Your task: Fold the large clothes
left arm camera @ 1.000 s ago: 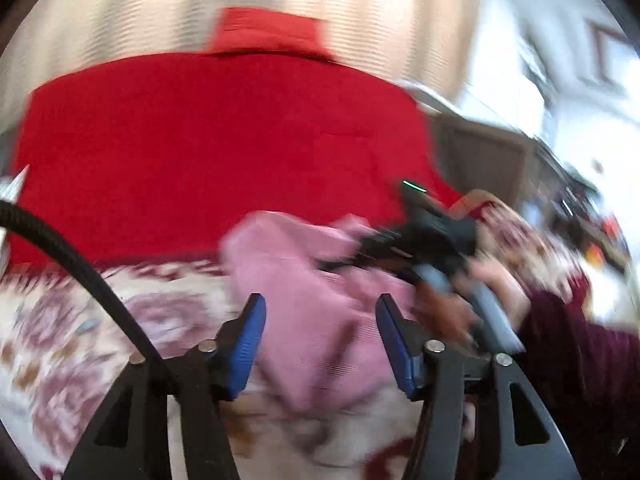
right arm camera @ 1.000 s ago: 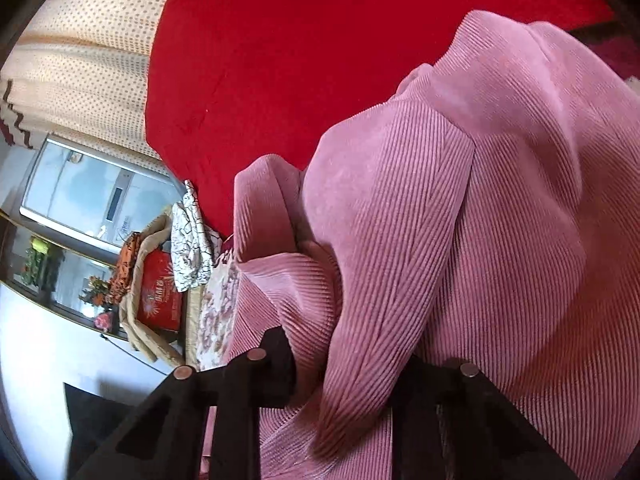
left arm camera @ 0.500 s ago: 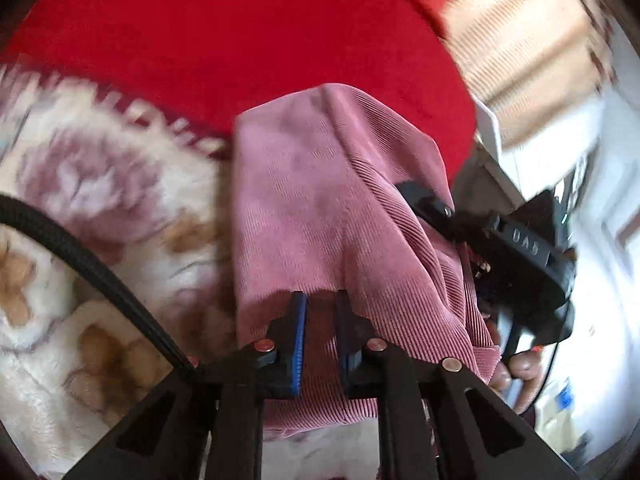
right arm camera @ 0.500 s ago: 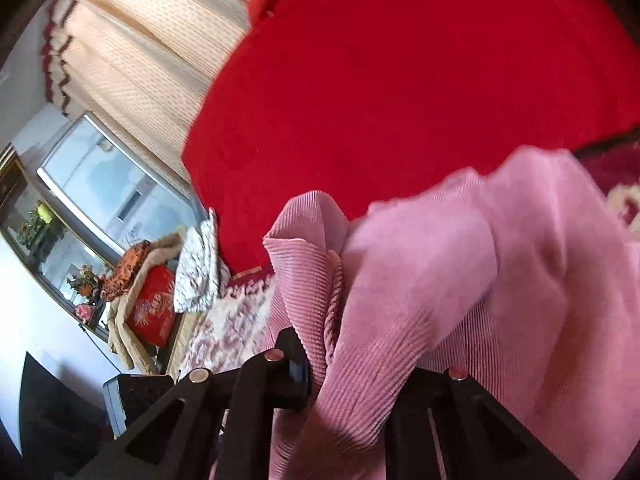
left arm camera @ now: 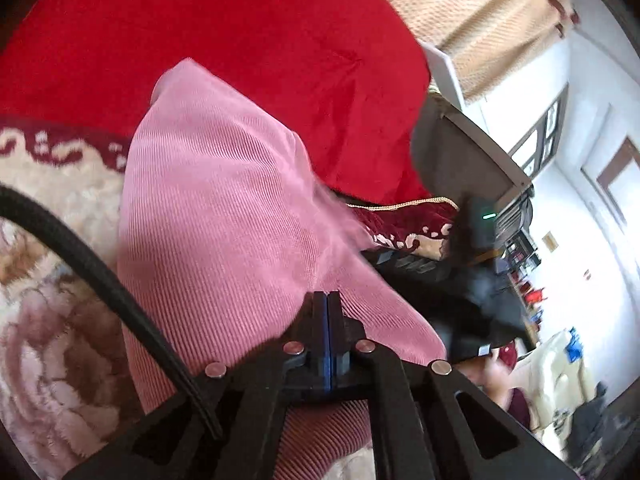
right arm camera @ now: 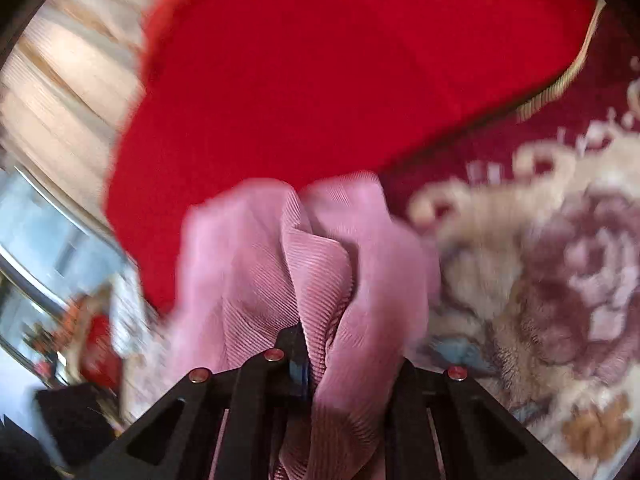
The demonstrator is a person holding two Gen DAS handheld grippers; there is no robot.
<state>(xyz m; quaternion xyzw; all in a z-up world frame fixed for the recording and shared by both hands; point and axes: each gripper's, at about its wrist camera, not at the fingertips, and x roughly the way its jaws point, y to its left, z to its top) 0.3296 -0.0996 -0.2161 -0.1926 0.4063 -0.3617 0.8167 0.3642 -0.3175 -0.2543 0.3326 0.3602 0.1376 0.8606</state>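
Observation:
A pink ribbed corduroy garment [left arm camera: 224, 216] lies bunched over a floral blanket. My left gripper [left arm camera: 327, 304] is shut, its blue pads pressed together on the garment's edge. The right gripper's black body [left arm camera: 460, 280] shows blurred at the right of the left wrist view, beside the cloth. In the right wrist view my right gripper [right arm camera: 320, 344] is shut on a folded ridge of the pink garment [right arm camera: 312, 264], which drapes over and hides its right finger.
A red cover [left arm camera: 260, 40] spreads behind the garment, also in the right wrist view [right arm camera: 340, 68]. The cream and maroon floral blanket [right arm camera: 540, 260] lies underneath. A black cable [left arm camera: 100, 272] crosses the left wrist view. Curtains [left arm camera: 480, 12], a window and furniture stand behind.
My left gripper closed from wide open onto the garment's edge. My right gripper kept its hold and swung with the cloth, so more floral blanket now shows on its right.

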